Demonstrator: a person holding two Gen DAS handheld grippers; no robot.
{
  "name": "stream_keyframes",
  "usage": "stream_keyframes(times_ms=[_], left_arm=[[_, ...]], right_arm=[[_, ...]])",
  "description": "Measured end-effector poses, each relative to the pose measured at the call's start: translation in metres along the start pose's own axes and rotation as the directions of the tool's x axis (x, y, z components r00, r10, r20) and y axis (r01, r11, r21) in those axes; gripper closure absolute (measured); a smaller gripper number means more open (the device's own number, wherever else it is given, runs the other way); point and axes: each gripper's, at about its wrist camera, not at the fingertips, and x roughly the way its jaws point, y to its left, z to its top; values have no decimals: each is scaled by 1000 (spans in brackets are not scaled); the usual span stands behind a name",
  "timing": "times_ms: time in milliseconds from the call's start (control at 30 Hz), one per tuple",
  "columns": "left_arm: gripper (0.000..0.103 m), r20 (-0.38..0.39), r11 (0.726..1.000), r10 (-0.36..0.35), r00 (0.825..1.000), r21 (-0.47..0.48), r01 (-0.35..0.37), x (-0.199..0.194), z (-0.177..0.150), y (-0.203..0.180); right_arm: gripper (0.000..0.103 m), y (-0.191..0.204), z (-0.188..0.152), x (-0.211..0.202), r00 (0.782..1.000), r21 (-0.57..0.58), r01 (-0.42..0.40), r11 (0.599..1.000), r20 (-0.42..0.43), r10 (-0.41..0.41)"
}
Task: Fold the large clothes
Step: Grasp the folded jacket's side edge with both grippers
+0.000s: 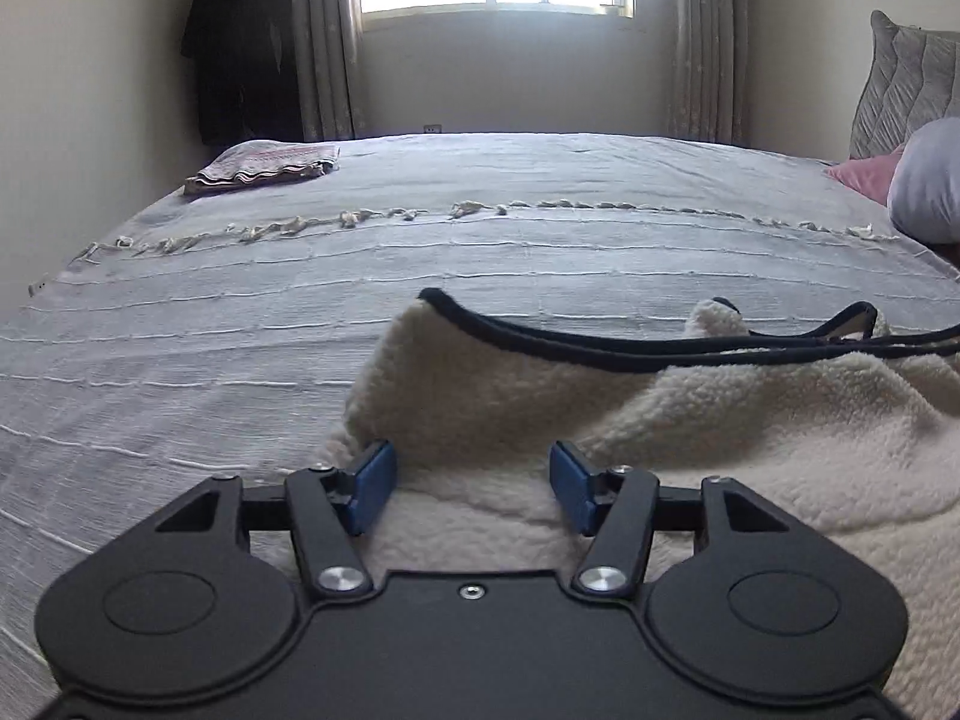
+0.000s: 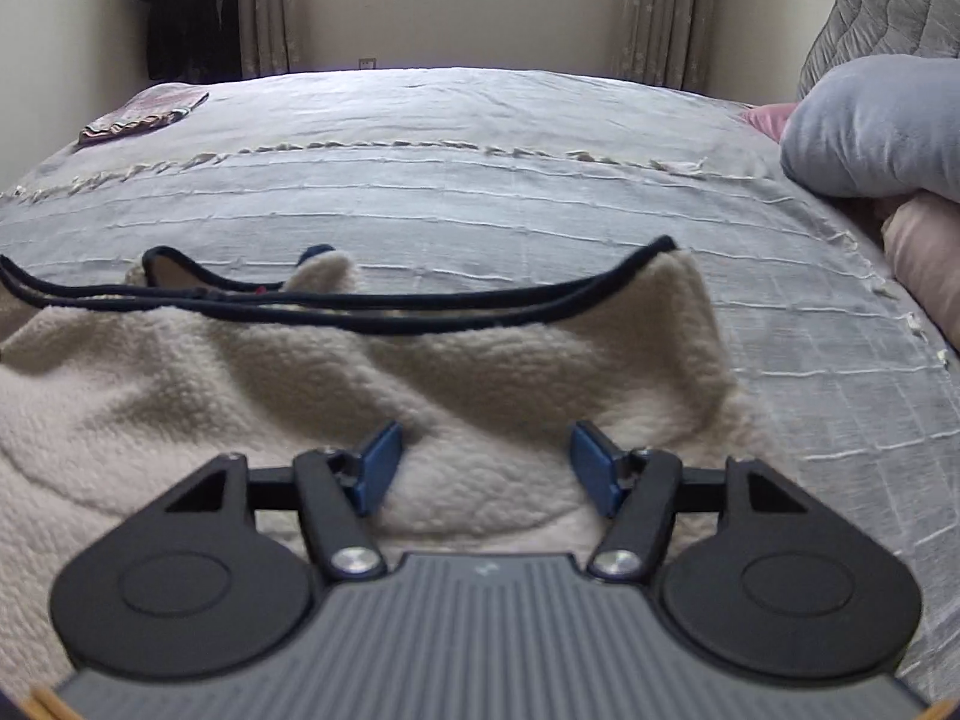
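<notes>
On the grey bedspread (image 1: 180, 324), lying rumpled at the near edge: cream fleece garment (image 1: 690, 420), navy-trimmed edge (image 2: 420, 306) curling up, wide bare cover stretching beyond toward folded cloth (image 1: 264, 168) and pillows (image 2: 876, 126); hovering just above the fleece, left gripper (image 1: 473, 483) and right gripper (image 2: 485, 468), fingers spread apart, gripping nothing

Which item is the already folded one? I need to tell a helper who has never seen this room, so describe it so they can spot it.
Start from the bed with the grey cover. At its far left corner, near the dark clothes hanging by the window, lies the folded cloth. It is small, flat and pinkish with a pattern, unlike the big cream fleece with dark trim lying near both open hand-held grippers.
</notes>
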Motion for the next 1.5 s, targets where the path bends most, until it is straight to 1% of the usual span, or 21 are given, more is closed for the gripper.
stream_keyframes(times_ms=[100,133,200,233,267,333,533,633,800,900,933,1000,1100,1133,1200,1233,1267,1300,1333,1400,1500], left_arm=[[45,-7,999,-11,1000,35,12,-33,-1,6],[43,-15,998,-32,999,49,33,-46,-2,6],[26,-18,995,-83,996,52,84,-77,-10,13],[11,-25,993,-110,994,36,111,-90,-14,18],[4,-36,990,-136,990,15,137,-102,-17,25],[3,-79,983,-177,981,-56,173,-118,-25,42],[3,-192,948,-231,954,-266,176,-147,-58,91],[3,-223,895,-312,924,-395,207,-151,-82,110],[3,-255,754,-484,837,-608,250,-134,-119,119],[5,-187,714,-499,846,-642,280,-128,-126,113],[5,-155,694,-498,853,-662,284,-125,-129,111],[6,-112,676,-487,866,-676,292,-120,-129,107],[12,-88,701,-428,900,-660,269,-115,-125,94],[18,-82,710,-406,910,-656,257,-114,-123,91],[36,-67,718,-362,930,-656,233,-113,-121,88],[45,-61,708,-357,932,-669,228,-112,-120,86],[60,-55,690,-361,931,-687,227,-112,-120,85],[64,-48,677,-358,932,-701,224,-116,-119,83],[68,-42,684,-337,941,-697,214,-123,-114,81],[72,-12,712,-307,952,-667,221,-142,-104,75],[73,2,716,-314,949,-656,239,-169,-94,79]], right_arm=[[38,-10,-8,-28,999,-34,45,998,19,-45],[32,-13,-13,-43,999,-57,40,998,33,-38],[22,-24,-24,-69,999,-62,21,998,52,-18],[15,-32,-29,-81,998,-46,9,999,59,-6],[12,-43,-34,-94,998,-20,-9,1000,58,10],[8,-65,-44,-111,999,40,-42,998,29,41],[4,-114,-77,-149,993,227,-104,968,-30,114],[2,-125,-96,-159,984,292,-148,945,-52,170],[2,-129,-124,-153,961,407,-200,891,-94,259],[2,-128,-138,-138,941,488,-223,844,-120,318],[2,-127,-142,-132,932,515,-238,824,-116,342],[3,-126,-146,-122,927,554,-262,790,-84,366],[3,-125,-143,-108,931,594,-278,755,-26,363],[3,-125,-141,-104,934,606,-278,745,-10,357],[13,-124,-139,-99,945,629,-268,730,26,325],[36,-123,-138,-99,954,643,-256,722,45,297],[55,-123,-139,-99,956,663,-253,705,61,286],[59,-124,-141,-100,957,688,-253,681,75,279],[65,-124,-141,-104,960,697,-247,673,79,270],[70,-118,-136,-120,968,682,-226,696,75,241],[71,-115,-130,-153,968,656,-234,718,85,237]])
